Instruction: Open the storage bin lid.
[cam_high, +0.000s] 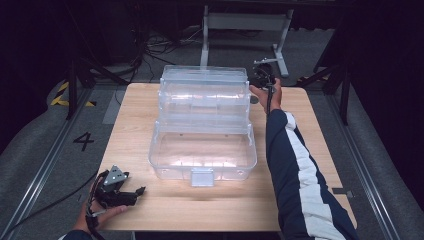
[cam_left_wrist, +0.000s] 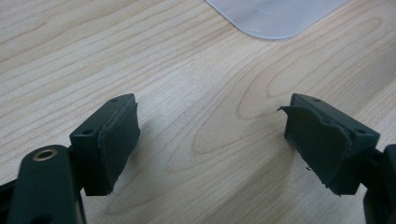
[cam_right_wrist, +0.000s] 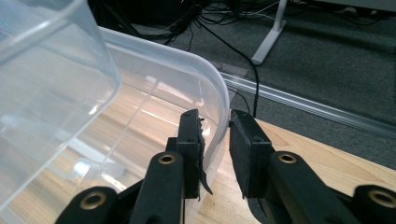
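A clear plastic tiered storage box (cam_high: 202, 125) stands open in the middle of the wooden table (cam_high: 300, 150), its upper trays stepped back toward the far side. My right gripper (cam_high: 256, 86) is at the box's far right corner. In the right gripper view its jaws (cam_right_wrist: 217, 126) straddle the curved clear rim (cam_right_wrist: 212, 88), one jaw inside and one outside, closed in on the wall. My left gripper (cam_high: 137, 195) rests low near the table's front left, open, with bare wood between its jaws (cam_left_wrist: 210, 135). A rounded corner of the box (cam_left_wrist: 275, 18) lies beyond it.
A latch tab (cam_high: 202, 177) juts from the box's near wall. Beyond the far table edge are a white stand's legs (cam_high: 240, 22), cables on the grey floor (cam_right_wrist: 327, 60) and a metal floor rail (cam_right_wrist: 303, 105). A sleeve (cam_high: 295, 165) lies across the table's right side.
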